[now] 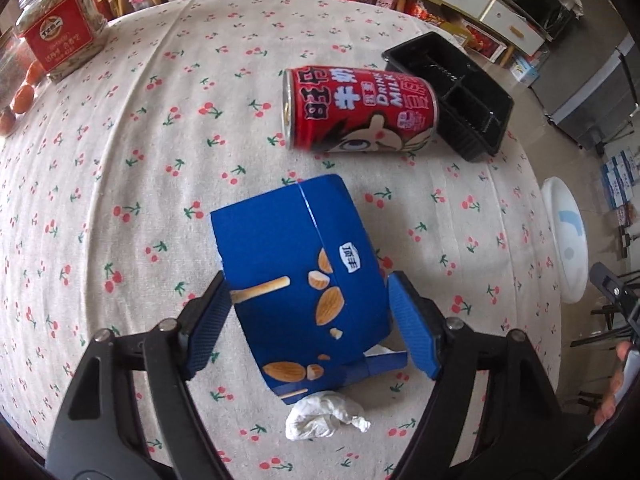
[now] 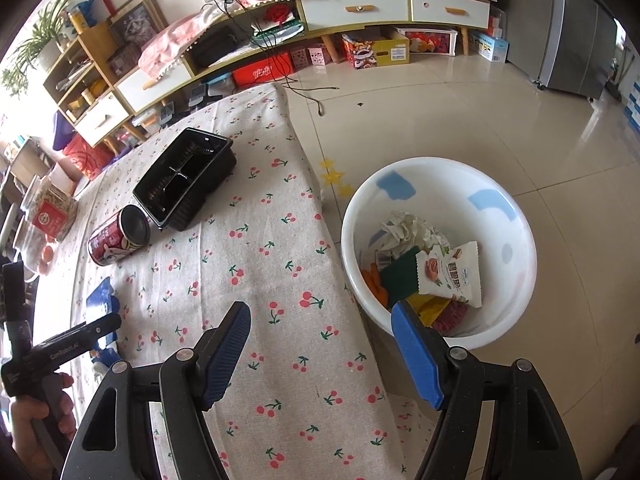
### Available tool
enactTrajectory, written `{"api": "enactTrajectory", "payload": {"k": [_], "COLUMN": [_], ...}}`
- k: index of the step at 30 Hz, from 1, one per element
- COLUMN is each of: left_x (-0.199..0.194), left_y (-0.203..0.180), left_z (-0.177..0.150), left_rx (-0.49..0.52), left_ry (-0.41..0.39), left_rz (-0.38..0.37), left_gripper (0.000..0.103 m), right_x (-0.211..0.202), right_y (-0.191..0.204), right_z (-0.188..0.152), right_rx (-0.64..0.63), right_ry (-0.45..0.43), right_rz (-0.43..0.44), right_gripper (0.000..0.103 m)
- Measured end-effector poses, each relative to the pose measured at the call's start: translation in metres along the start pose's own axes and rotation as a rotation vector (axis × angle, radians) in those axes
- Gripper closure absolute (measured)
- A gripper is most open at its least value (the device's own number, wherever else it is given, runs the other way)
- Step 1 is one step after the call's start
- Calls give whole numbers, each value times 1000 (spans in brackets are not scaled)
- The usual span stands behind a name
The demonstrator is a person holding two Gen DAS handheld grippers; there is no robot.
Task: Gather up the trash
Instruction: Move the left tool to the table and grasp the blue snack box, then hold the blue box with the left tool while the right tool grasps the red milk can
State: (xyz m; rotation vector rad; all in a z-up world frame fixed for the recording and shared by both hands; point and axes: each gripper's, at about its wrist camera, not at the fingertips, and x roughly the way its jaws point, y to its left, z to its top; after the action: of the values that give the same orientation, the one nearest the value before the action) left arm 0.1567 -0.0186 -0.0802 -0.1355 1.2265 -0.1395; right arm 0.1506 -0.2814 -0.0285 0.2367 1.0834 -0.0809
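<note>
A blue snack box [image 1: 304, 280] lies on the cherry-print tablecloth [image 1: 120, 184], between the fingers of my left gripper [image 1: 308, 284]. The jaws stand open around it, the left pad near its edge and the right pad a little apart. A crumpled white tissue [image 1: 324, 416] lies just in front of the box. A red milk can [image 1: 360, 110] lies on its side beyond, beside a black plastic tray [image 1: 456, 92]. My right gripper [image 2: 320, 316] is open and empty above the table's right edge, next to a white basin [image 2: 516, 216] on the floor that holds several wrappers.
A clear jar with a red label [image 1: 60, 32] and some orange fruit [image 1: 22, 98] stand at the table's far left. The can [image 2: 118, 236] and tray [image 2: 184, 176] also show in the right wrist view. A low cabinet [image 2: 360, 8] lines the far wall.
</note>
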Motion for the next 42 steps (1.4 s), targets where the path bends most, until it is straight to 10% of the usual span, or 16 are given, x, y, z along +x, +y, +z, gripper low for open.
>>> {"api": "enactTrajectory", "payload": {"k": [16,24,42], "left_x": [-73,-74,-67], "left_y": [63,115,153], "left_z": [6,3,-6], "left_rx": [100,5,-77], "left_ry": [-131,-162,-139], "left_rz": [20,47,21], "left_gripper": [31,31,31], "right_x": [5,29,99], "right_y": [99,175,266], "right_z": [19,30,39], "right_rx": [-130,-203,-392], "right_ry": [-11,-29,-19], "right_rz": [61,128,84], "right_gripper": [26,2,0]}}
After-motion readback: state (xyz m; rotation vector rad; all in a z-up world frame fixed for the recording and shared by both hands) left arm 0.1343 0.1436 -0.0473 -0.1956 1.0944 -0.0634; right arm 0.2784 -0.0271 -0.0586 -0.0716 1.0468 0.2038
